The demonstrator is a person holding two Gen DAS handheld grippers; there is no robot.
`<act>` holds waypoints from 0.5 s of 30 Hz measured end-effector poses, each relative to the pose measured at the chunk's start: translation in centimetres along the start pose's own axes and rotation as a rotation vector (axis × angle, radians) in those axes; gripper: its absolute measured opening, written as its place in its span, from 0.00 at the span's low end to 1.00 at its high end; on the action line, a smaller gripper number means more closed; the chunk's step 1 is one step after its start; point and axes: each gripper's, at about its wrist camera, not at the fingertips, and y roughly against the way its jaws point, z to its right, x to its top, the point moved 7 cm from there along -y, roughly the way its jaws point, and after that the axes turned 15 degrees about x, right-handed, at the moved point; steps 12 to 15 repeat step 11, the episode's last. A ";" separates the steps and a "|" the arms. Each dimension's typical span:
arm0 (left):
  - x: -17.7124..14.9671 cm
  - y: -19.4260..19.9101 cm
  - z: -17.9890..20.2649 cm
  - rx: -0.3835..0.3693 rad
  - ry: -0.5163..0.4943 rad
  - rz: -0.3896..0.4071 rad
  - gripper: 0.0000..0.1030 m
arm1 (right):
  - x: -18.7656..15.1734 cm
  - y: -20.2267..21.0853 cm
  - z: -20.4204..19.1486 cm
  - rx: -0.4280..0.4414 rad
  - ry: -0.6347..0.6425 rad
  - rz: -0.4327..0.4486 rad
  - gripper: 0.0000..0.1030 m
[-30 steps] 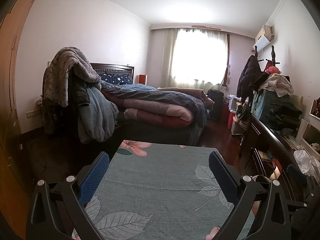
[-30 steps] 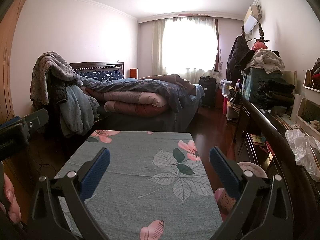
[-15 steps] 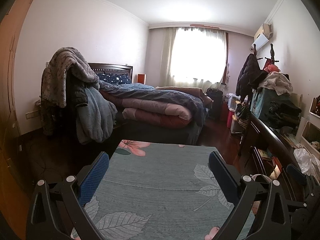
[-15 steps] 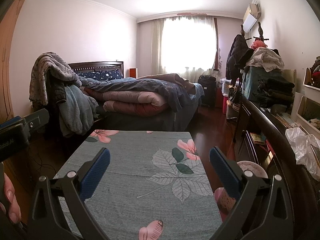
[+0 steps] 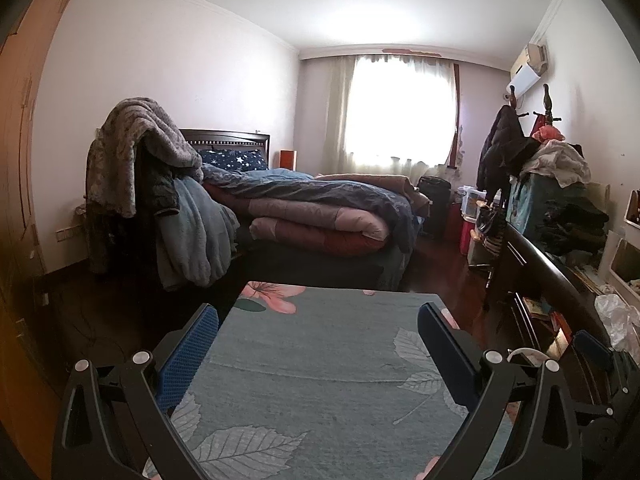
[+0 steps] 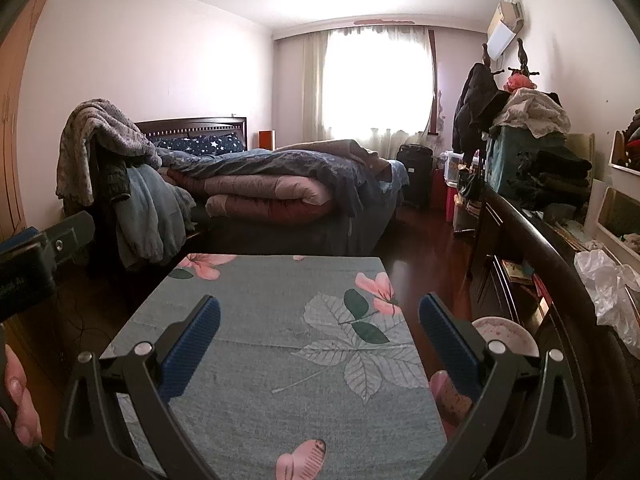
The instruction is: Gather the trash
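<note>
Grippers: left (image 5: 318,344) and right (image 6: 319,334) hovering over floral cloth (image 6: 280,320), gaping wide, gripping nothing | writing: none legible

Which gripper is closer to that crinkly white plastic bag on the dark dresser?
Right. The right gripper hangs over the flowered cloth with the plastic bag just off its right side; the left gripper sits farther left, across from it.

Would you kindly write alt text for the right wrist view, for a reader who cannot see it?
The open, empty right gripper hovers over a grey-green floral cloth. Beyond it is a bed piled with quilts under a bright window; a crumpled plastic bag lies on the dark cabinet at right.
</note>
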 end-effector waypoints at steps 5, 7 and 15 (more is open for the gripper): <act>-0.1 -1.1 -0.7 -0.007 0.006 -0.026 0.96 | -0.3 -0.3 0.2 -0.001 -0.004 -0.010 0.97; -0.3 -1.5 -0.9 -0.016 0.009 -0.046 0.96 | -0.2 -0.3 0.2 0.000 -0.008 -0.008 0.97; -0.4 -1.8 -1.1 -0.030 0.023 -0.063 0.96 | -0.2 -0.3 0.3 0.000 -0.008 -0.009 0.97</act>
